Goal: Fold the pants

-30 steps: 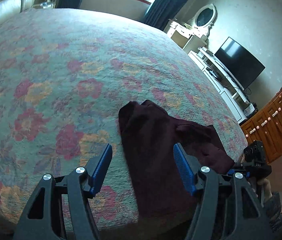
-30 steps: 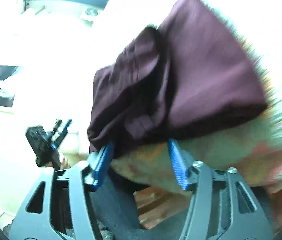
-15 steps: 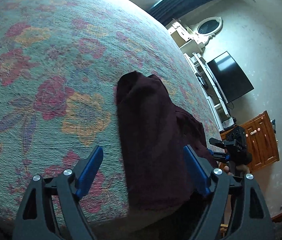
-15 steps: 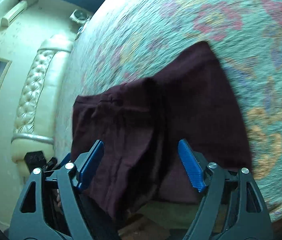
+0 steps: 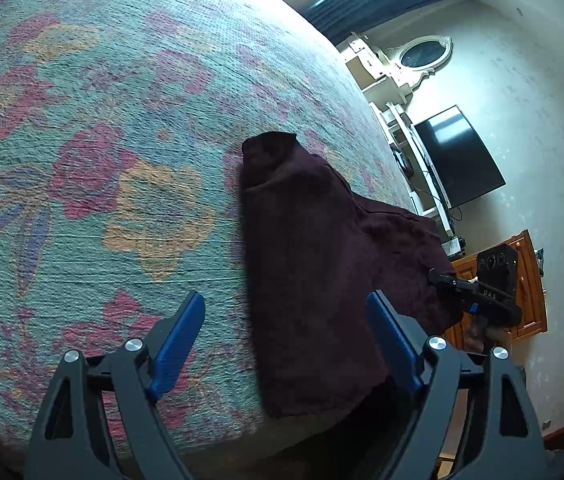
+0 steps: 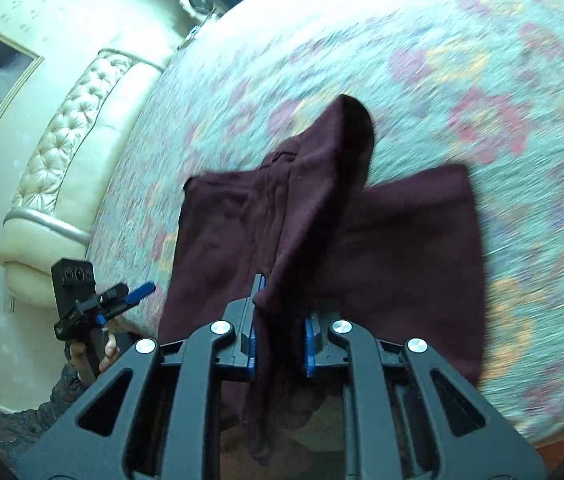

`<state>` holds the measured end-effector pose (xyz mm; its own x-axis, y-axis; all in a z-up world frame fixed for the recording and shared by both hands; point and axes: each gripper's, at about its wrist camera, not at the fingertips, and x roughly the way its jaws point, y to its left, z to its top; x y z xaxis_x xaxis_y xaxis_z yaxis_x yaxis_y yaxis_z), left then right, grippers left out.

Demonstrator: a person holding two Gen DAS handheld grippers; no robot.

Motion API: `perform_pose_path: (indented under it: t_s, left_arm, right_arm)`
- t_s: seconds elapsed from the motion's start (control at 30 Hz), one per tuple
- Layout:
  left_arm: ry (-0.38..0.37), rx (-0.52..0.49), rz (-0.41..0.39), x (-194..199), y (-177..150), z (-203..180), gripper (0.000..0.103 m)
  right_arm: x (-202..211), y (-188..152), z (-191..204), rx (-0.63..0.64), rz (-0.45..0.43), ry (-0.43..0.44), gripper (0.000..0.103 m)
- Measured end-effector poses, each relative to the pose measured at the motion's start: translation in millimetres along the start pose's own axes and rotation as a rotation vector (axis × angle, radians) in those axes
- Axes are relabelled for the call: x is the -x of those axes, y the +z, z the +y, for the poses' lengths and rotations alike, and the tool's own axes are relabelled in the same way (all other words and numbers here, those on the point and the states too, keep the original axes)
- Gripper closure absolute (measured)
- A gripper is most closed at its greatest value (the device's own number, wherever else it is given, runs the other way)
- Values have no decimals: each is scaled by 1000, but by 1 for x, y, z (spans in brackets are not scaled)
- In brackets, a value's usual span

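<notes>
Dark maroon pants (image 5: 314, 280) lie partly folded on the floral bed cover (image 5: 122, 128), one end hanging over the near edge. My left gripper (image 5: 290, 344) is open, its blue pads on either side of the pants' near edge, holding nothing. My right gripper (image 6: 280, 332) is shut on a raised fold of the pants (image 6: 314, 208) and lifts it above the flat part. The right gripper also shows in the left wrist view (image 5: 478, 296) at the pants' right edge. The left gripper shows in the right wrist view (image 6: 122, 300), open, beside the pants.
A padded cream headboard (image 6: 66, 168) runs along the bed's far side. A TV (image 5: 458, 156), a white dresser with an oval mirror (image 5: 422, 52) and a wooden cabinet (image 5: 522, 280) stand past the bed's right side.
My right gripper has closed on a fold of the pants and lifted it. My left gripper has stayed open and moved closer over the pants' near edge.
</notes>
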<state>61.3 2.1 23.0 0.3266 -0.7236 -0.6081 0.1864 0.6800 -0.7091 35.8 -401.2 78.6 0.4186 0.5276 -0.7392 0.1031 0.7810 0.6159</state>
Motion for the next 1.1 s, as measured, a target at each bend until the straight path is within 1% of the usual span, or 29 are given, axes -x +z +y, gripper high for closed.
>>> perform_pose_path:
  t_s: [0.1,0.27,0.37,0.4,0.47,0.57,0.7,0.77,0.87,0.93,1.1]
  left_arm:
    - [2,-14,19,-12,1,-7,21]
    - [-3,-6,50,-30,2,-9,21]
    - [0,3,65,-38,1,-8,21]
    - [-5,7,70,-40,-1,-8,21]
    - [-10,12,79,-42,-1,-7,21]
    - [-5,6,81,-44,-1,-9,21]
    - [-5,19,75,-44,2,-9,21]
    - [0,26,70,-42,3,-9,21]
    - [28,25,54,-38,3,-11,21]
    - [50,20,47,-35,2,-13,21]
    - [60,31,44,-31,2,-9,21]
  right_arm:
    - [-5,0,-14,-11,25,-36,87]
    - [-22,4,-32,5,110,-92,87]
    - [-30,2,-32,-2,119,-78,87]
    - [-26,2,-41,-7,114,-67,87]
    - [-23,-1,-51,-32,87,-47,87]
    - [-18,-10,-62,-37,18,-41,87]
    - [-16,-28,-81,-119,-96,50,86]
    - [-17,-35,-88,-152,-135,93,86]
    - [-16,-38,-93,-163,-161,124,86]
    - [-14,-38,-93,-152,-168,122,86]
    - [0,-39,-98,-150,-206,114,85]
